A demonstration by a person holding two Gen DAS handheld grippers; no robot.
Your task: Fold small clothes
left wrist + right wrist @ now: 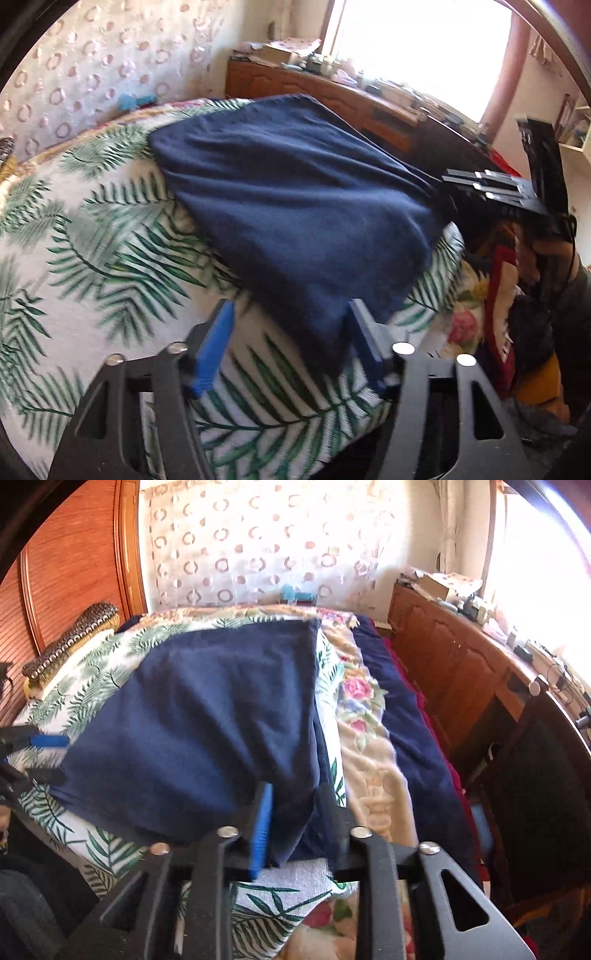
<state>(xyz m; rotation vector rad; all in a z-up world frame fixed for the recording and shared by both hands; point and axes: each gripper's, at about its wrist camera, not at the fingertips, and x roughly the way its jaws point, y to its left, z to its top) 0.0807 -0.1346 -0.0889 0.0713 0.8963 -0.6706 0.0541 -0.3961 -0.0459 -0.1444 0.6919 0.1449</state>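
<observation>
A navy blue garment (295, 206) lies spread on a bed covered by a palm-leaf print sheet (92, 266), its far corners flat and its near corners raised. Left gripper (291, 347) — fingers spread wide, the near corner of the garment hanging between them; the cloth lies against the right-hand blue finger (364, 343), and contact with the other cannot be confirmed. Right gripper (295, 827) — fingers part way apart with a bunched fold of the garment's near right corner between them; whether they pinch it cannot be told. A floral blanket (365, 746) and a dark blue blanket (417, 738) lie beside the sheet. A wooden cabinet (450, 657) stands along the window wall.
</observation>
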